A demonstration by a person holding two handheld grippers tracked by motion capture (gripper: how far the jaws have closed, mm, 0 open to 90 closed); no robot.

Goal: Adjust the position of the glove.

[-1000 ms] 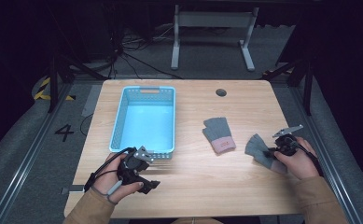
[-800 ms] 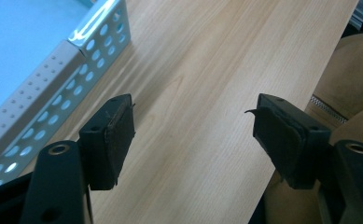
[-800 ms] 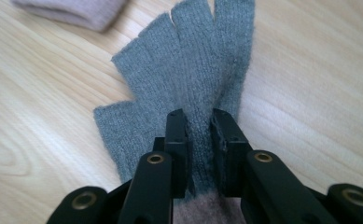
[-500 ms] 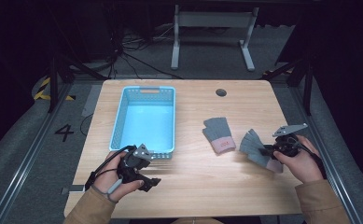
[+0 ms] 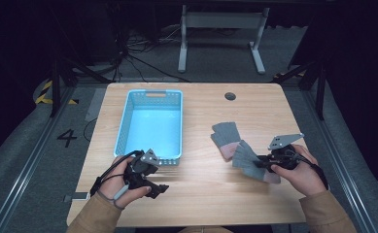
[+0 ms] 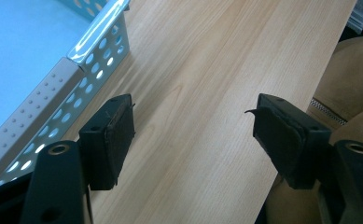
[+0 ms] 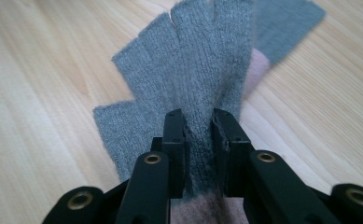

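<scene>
A grey fingerless glove (image 5: 247, 159) with a pink cuff is pinched near its cuff by my right gripper (image 5: 264, 164), at the right of the table. In the right gripper view the jaws (image 7: 198, 135) are shut on that glove (image 7: 193, 70), whose fingers fan out ahead. A second grey glove (image 5: 225, 136) lies flat just beyond it, and its end (image 7: 282, 23) shows behind the held glove. My left gripper (image 5: 158, 189) rests near the front left of the table, open with nothing between its pads (image 6: 118, 135).
A light blue perforated basket (image 5: 123, 127) stands left of centre, with its near corner (image 6: 76, 79) close to the left gripper. A round hole (image 5: 230, 96) sits in the tabletop at the back. A tan sleeve (image 6: 347, 79) shows by the table's front edge.
The right gripper has carried its glove leftward and slightly up, so it now reaches the second glove's edge. The left gripper has stayed put.
</scene>
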